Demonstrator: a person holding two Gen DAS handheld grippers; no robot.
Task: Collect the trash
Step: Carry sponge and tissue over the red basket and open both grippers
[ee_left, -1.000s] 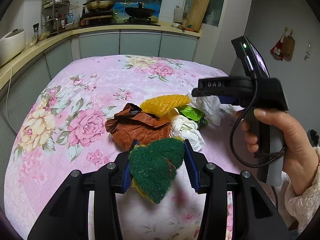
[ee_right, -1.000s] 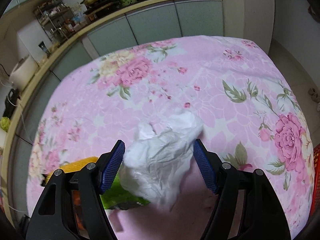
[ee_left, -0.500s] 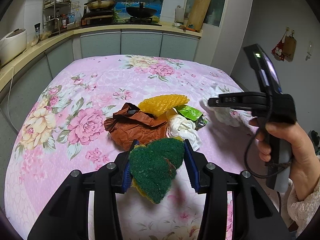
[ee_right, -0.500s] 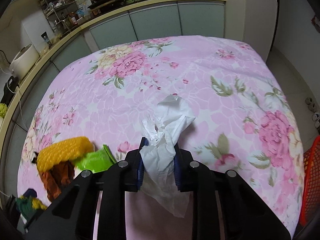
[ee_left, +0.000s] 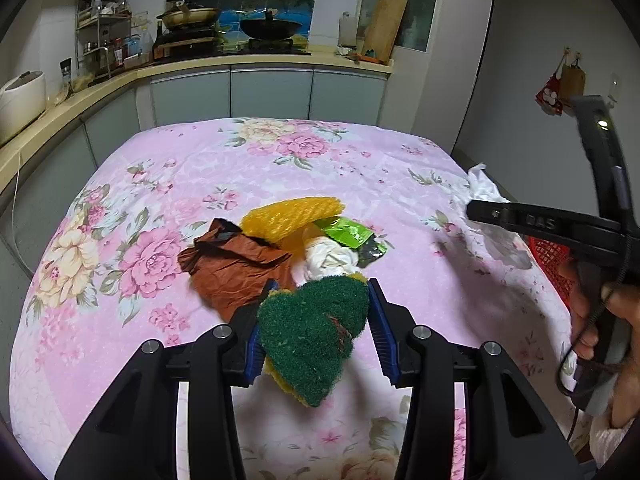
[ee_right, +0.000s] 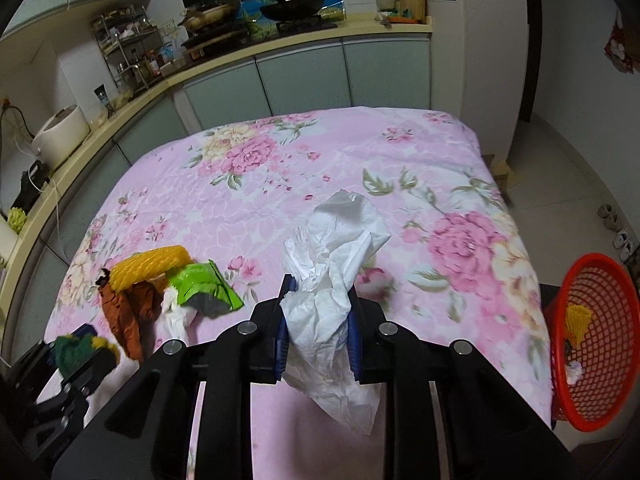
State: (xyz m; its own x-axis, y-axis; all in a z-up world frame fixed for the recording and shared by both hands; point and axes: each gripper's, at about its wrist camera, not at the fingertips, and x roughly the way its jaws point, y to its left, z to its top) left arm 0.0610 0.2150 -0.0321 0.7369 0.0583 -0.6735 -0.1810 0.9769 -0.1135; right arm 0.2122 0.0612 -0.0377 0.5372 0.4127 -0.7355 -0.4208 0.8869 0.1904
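Note:
My left gripper (ee_left: 316, 320) is shut on a green and yellow scouring sponge (ee_left: 316, 336), held just above the pink flowered tablecloth (ee_left: 200, 168). Beyond it lies a pile of trash: brown paper (ee_left: 236, 264), yellow foam net (ee_left: 292, 214), green wrapper (ee_left: 348, 232) and a white wad (ee_left: 328, 260). My right gripper (ee_right: 320, 312) is shut on a crumpled white tissue (ee_right: 332, 248), lifted off the cloth near the table's right side. In the left wrist view a hand holds that gripper (ee_left: 476, 210) at the right. A red mesh basket (ee_right: 592, 344) stands beyond the table's right edge.
The basket holds a yellow net piece (ee_right: 576, 320) and a white scrap. Behind the table runs a kitchen counter (ee_left: 256, 62) with pans, a rack and a rice cooker (ee_right: 60, 136). The trash pile (ee_right: 160, 284) and my left gripper (ee_right: 76, 348) show at lower left in the right wrist view.
My right gripper closed on the white tissue, lifted it and carried it right, toward the table's edge, bringing the red basket into view. The left gripper kept still with the sponge.

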